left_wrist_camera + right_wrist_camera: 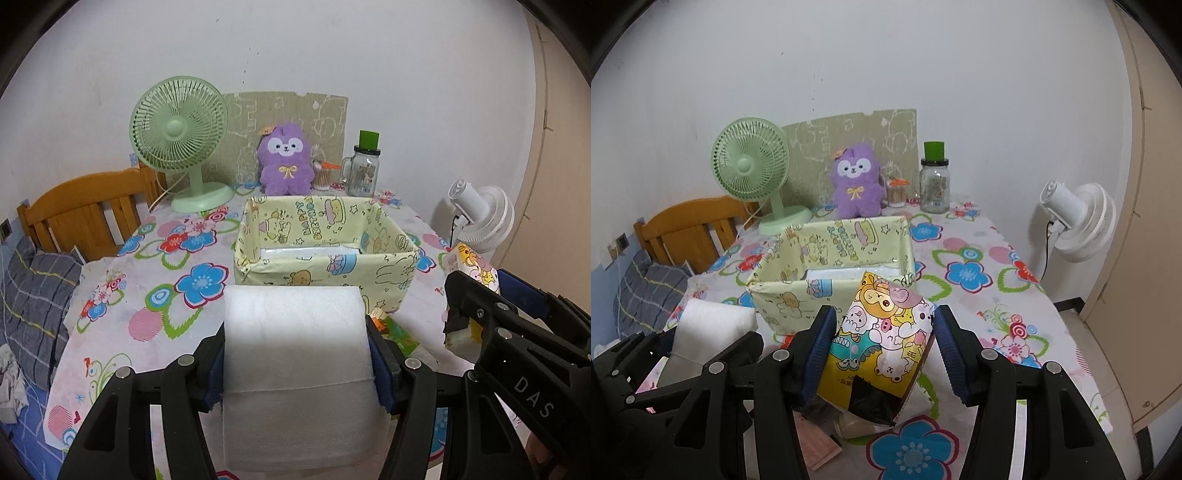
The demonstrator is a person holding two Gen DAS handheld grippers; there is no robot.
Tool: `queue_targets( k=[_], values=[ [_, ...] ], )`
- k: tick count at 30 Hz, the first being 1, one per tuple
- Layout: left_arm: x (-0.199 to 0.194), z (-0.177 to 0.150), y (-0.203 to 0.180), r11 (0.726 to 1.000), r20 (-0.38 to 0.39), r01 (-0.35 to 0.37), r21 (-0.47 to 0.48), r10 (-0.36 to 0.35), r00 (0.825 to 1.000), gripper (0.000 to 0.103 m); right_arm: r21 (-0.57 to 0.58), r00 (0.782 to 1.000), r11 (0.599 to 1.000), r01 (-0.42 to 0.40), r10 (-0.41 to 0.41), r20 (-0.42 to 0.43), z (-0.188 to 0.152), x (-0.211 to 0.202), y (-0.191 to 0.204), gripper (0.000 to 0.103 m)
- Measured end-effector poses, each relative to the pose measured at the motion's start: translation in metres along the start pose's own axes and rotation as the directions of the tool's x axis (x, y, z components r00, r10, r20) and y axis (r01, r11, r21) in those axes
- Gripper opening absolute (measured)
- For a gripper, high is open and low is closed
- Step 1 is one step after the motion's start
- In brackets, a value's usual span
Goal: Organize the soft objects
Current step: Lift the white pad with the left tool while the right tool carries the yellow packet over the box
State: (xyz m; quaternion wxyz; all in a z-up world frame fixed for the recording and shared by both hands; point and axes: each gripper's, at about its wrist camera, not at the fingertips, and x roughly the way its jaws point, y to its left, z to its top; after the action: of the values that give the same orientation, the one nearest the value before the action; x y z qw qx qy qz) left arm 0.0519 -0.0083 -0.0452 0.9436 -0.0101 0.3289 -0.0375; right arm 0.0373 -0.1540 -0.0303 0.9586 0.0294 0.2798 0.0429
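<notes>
- Left gripper point(297, 363) clamps white foam block point(295, 354); right gripper point(884, 349) clamps cartoon-printed soft pack point(882, 343).
- Yellow fabric box point(388, 271) mid-table point(997, 295), near edge bare.

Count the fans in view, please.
2. A green fan stands on the table's back left, beside the purple plush; a white fan sits off the table's right edge.
</notes>
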Motion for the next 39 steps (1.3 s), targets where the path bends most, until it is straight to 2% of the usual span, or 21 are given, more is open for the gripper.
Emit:
queue_targets(
  k=[18,39],
  values=[
    [-0.023,0.010,-0.001,1.000,0.052,-0.001,0.009,0.001,0.999,0.064,-0.012,0.999,1.000,0.014,-0.013,0.046,0.009,-0.021,0.006,0.058],
    [-0.001,0.045,-0.002,0.999,0.079,-0.031,0.012,0.030,0.996,0.064,-0.033,0.998,0.999,0.023,-0.021,0.066,0.047,0.011,0.005,0.058]
  ],
)
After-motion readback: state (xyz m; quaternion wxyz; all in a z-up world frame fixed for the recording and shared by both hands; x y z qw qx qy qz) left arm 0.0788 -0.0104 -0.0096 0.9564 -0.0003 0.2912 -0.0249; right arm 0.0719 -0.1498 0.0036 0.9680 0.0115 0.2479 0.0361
